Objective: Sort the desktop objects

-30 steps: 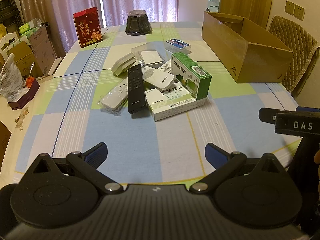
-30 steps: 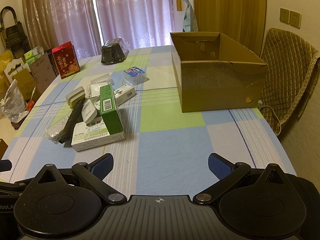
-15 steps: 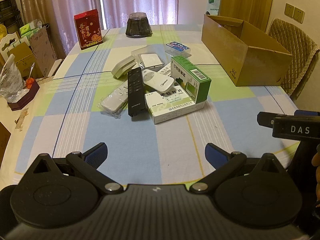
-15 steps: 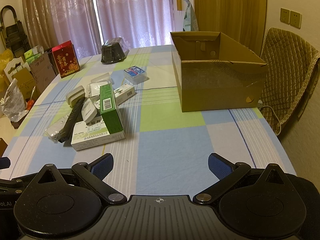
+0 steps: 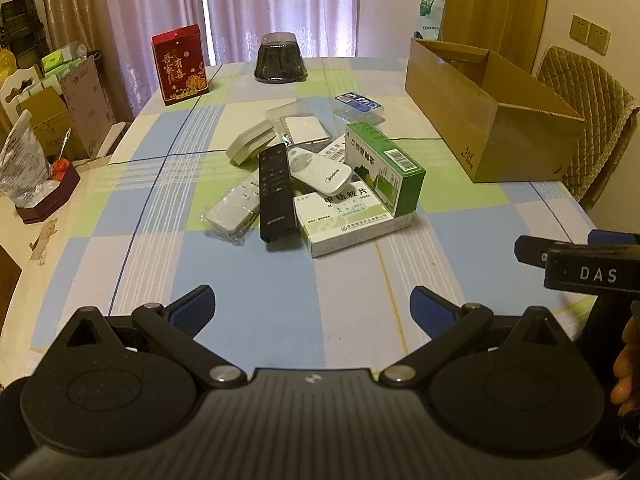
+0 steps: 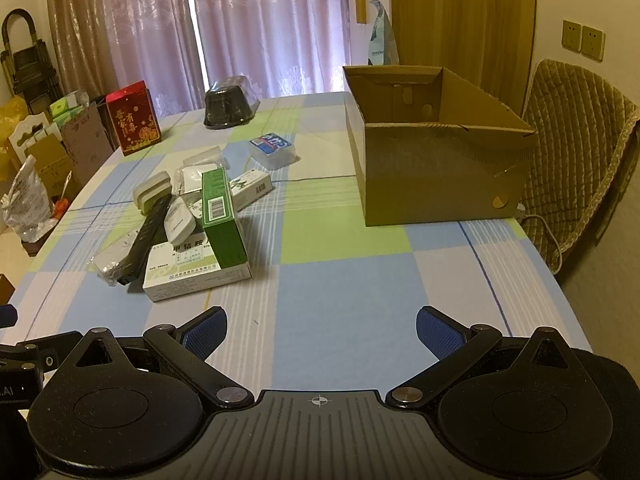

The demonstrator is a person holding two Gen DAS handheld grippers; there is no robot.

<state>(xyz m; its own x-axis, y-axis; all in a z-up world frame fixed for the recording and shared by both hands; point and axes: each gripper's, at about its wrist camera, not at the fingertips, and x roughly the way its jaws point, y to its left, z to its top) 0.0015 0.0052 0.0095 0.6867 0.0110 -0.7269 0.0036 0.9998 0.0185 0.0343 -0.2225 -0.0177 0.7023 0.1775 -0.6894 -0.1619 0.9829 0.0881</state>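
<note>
A heap of small objects lies mid-table: a black remote (image 5: 274,192), a white remote (image 5: 320,170) resting across it, a wrapped grey remote (image 5: 234,212), a green box (image 5: 384,168) standing on a flat white medicine box (image 5: 352,220), and a clear box with a blue label (image 5: 358,105). The same green box (image 6: 221,216) and white medicine box (image 6: 196,272) show in the right wrist view. An open cardboard box (image 6: 432,160) stands at the right. My left gripper (image 5: 312,310) is open, short of the heap. Near the front edge my right gripper (image 6: 320,330) is open and holds nothing.
At the table's far end stand a red gift box (image 5: 180,65) and a dark domed container (image 5: 280,58). A quilted chair (image 6: 576,152) sits right of the cardboard box. Bags and cartons (image 5: 40,128) crowd the floor at the left. The table (image 6: 344,288) is checked blue and green.
The left wrist view has drawn slightly back and up from the heap. Both grippers stay open; nothing on the table has moved.
</note>
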